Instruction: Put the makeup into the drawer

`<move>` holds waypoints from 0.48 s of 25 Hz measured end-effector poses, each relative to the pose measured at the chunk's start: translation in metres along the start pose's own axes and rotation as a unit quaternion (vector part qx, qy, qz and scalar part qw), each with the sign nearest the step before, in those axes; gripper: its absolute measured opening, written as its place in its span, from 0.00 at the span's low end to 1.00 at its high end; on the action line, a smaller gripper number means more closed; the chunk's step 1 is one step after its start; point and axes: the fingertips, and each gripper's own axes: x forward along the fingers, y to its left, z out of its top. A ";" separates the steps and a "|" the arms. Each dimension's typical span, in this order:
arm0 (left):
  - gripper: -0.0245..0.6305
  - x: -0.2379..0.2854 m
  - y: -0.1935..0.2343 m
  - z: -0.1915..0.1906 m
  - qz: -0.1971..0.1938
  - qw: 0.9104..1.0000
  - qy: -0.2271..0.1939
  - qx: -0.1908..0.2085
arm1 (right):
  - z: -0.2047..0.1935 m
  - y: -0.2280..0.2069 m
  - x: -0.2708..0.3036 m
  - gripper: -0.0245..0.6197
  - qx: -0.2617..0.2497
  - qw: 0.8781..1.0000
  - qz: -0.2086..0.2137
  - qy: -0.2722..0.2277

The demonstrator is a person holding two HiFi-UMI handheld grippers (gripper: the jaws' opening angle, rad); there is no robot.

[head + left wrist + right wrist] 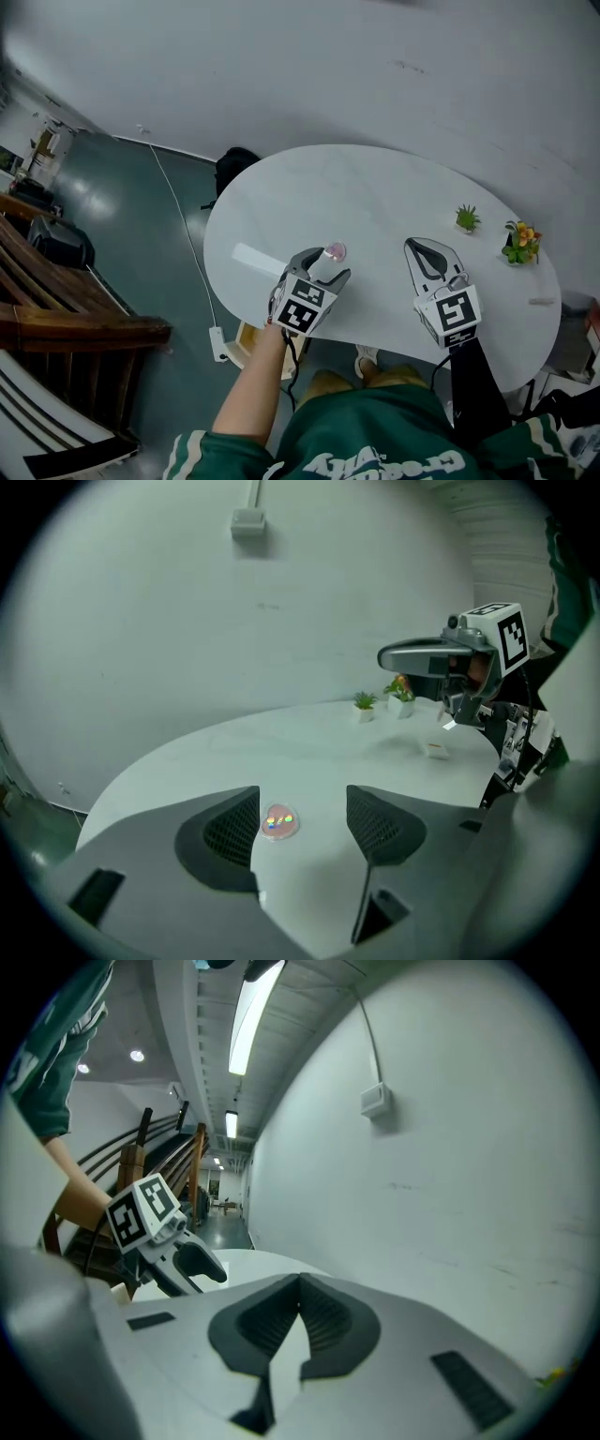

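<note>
left gripper view shows my left gripper (302, 825) with jaws spread, not touching the flat pink makeup (279, 821) on the bench (328, 752) between them, my right gripper (298, 1312) closed empty; pinching too high could skid it away.

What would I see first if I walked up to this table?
Probably the little pink makeup case, lying on the big white table just ahead of the left gripper, whose jaws stand open. Then a tiny green plant and a flowering plant with orange blooms, near the table's far right edge.
</note>
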 end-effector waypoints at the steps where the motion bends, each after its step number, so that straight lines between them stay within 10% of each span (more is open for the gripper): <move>1: 0.49 0.008 0.003 -0.004 -0.003 1.000 0.013 0.002 | -0.003 -0.001 0.004 0.05 0.001 1.000 0.005 0.002; 12: 0.50 0.070 0.025 -0.045 -0.040 0.990 0.135 0.025 | -0.027 -0.011 0.026 0.05 0.006 0.999 0.035 0.025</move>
